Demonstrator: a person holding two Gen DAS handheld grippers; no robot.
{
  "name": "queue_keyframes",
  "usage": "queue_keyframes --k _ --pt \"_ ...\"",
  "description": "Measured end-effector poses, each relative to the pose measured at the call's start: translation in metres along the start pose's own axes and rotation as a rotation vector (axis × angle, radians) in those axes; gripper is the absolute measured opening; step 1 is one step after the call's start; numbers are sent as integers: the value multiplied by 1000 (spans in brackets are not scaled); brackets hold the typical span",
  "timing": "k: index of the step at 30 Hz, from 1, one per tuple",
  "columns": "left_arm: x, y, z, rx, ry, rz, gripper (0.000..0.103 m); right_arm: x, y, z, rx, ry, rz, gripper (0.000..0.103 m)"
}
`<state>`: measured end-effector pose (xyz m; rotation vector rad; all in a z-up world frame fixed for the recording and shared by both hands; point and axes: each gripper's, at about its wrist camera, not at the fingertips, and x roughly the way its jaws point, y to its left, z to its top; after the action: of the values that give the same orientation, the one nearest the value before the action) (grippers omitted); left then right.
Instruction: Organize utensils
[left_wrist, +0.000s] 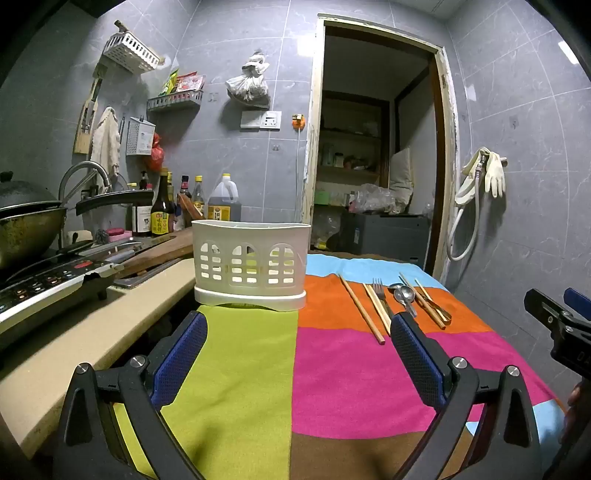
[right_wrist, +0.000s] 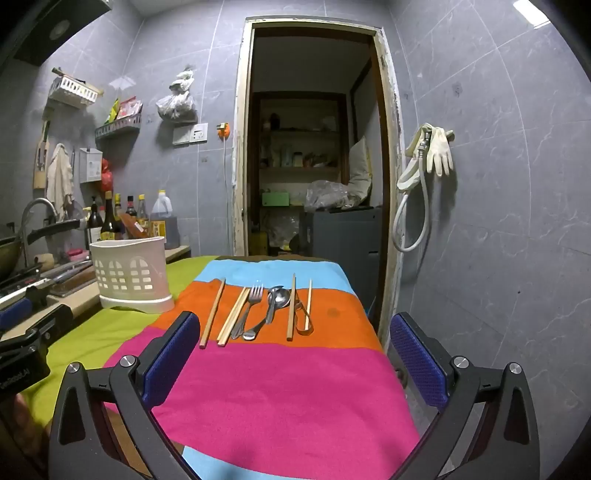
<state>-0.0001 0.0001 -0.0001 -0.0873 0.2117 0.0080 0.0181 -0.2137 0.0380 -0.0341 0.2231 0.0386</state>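
Hovering nearest the cameras, both grippers hang over the striped cloth (right_wrist: 280, 387) with nothing between their blue pads; the left gripper (left_wrist: 299, 350) and right gripper (right_wrist: 291, 350) each have jaws spread wide, probably because nothing has been picked yet. Farther on, the utensils lie side by side on the orange stripe, handles toward the cameras, which should make them easy to pinch one at a time: a single chopstick (right_wrist: 212, 313), a chopstick pair (right_wrist: 233, 316), a fork (right_wrist: 248, 309), spoons (right_wrist: 275, 301) overlapping, and more chopsticks (right_wrist: 291, 306) beyond. Left of them, on the green stripe, stands the white caddy (left_wrist: 251, 266), upright, apparently empty, likely their destination.
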Motion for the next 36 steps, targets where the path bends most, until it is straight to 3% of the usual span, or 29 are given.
queue_keyframes --k 36 --pt "11 0 -9 -5 31 -9 97 8 2 -5 4 17 2 103"
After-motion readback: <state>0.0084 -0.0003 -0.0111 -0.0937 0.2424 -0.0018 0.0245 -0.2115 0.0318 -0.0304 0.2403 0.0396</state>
